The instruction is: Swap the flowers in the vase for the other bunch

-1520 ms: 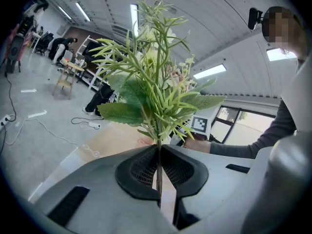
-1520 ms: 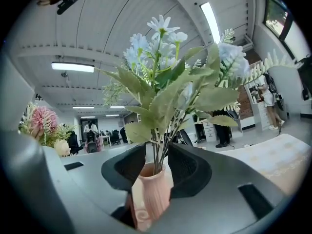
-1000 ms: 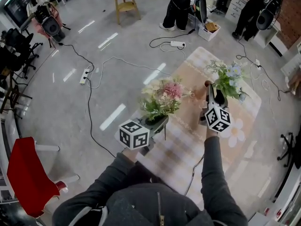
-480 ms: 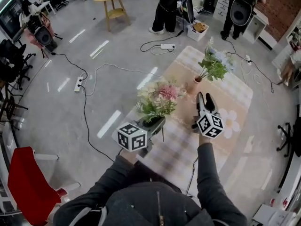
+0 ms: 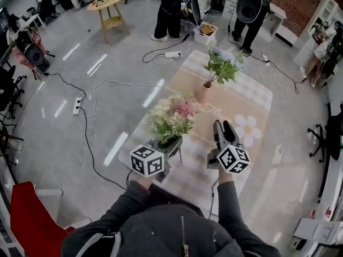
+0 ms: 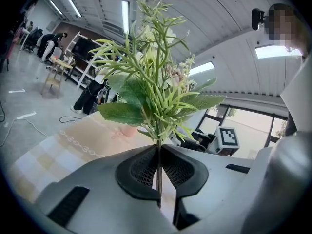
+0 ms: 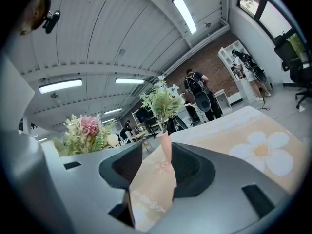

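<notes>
A pink vase (image 5: 203,92) stands on the far part of the cloth-covered table (image 5: 252,98) with a blue and white bunch (image 5: 222,63) in it. My left gripper (image 5: 176,142) hangs over the table's near left part, shut on the thin stems of a pink and cream bunch (image 5: 171,116), which stands upright above the jaws. In the left gripper view the stems (image 6: 158,172) are pinched between the pads. My right gripper (image 5: 220,128) is open and holds nothing, well short of the vase. Its own view shows the vase (image 7: 166,149) far off through the gap.
Two people stand beyond the table's far end beside a box (image 5: 206,32). A yellow round table (image 5: 110,4) is at the back left. Cables and a power strip (image 5: 78,98) lie on the floor at left. A red chair (image 5: 29,210) is near left.
My right gripper has drawn back from the blue bunch and the vase toward me, leaving the bunch standing in the vase. My left gripper still carries the pink bunch, shifted slightly.
</notes>
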`<state>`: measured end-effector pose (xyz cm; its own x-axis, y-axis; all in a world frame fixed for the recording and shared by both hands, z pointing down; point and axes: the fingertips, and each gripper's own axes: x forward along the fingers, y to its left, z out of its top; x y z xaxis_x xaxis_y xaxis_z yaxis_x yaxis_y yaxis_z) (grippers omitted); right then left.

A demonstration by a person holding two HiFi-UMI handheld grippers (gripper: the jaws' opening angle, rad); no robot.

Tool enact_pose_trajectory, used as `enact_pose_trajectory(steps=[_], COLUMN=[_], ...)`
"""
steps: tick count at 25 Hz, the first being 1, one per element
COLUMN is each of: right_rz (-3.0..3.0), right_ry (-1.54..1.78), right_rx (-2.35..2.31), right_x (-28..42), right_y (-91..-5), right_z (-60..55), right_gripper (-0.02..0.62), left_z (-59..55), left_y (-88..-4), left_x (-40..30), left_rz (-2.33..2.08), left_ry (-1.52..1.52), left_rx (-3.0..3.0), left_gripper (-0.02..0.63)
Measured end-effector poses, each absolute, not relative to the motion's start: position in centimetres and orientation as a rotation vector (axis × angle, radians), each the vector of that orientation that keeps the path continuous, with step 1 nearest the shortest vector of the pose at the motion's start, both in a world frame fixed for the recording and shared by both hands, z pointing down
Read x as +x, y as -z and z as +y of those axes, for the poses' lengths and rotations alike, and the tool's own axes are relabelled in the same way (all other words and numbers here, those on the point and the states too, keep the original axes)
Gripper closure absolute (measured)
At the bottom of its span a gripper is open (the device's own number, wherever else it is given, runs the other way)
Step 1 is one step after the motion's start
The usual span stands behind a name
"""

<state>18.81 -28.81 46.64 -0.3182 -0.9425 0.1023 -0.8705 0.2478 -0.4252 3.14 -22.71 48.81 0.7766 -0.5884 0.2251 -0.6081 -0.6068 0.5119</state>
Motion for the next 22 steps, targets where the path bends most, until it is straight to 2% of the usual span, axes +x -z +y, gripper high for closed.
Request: enact_pose_trajectory(steps=[5, 11, 22], right_rz=[2.307, 2.226, 2.233], right_ry=[0.644, 0.624, 0.572], right_rx=[-1.755, -1.789, -1.898], right_x=[19.0, 20.4, 20.9], right_y=[-45.1, -43.0, -43.5], right_z=[-24.8, -20.8, -18.5], right_gripper=[0.451, 0.565, 0.583], left_z=[-22.2, -21.4, -21.3], left_y=[-48.3, -47.7, -48.1], left_x=[4.1, 6.6, 7.9], left_rz=[-0.861, -0.782, -0.753], left_ry=[-0.048, -0.097, -0.122], left_rx=[2.396, 2.457, 2.48], left_gripper=[0.58, 0.58, 0.58])
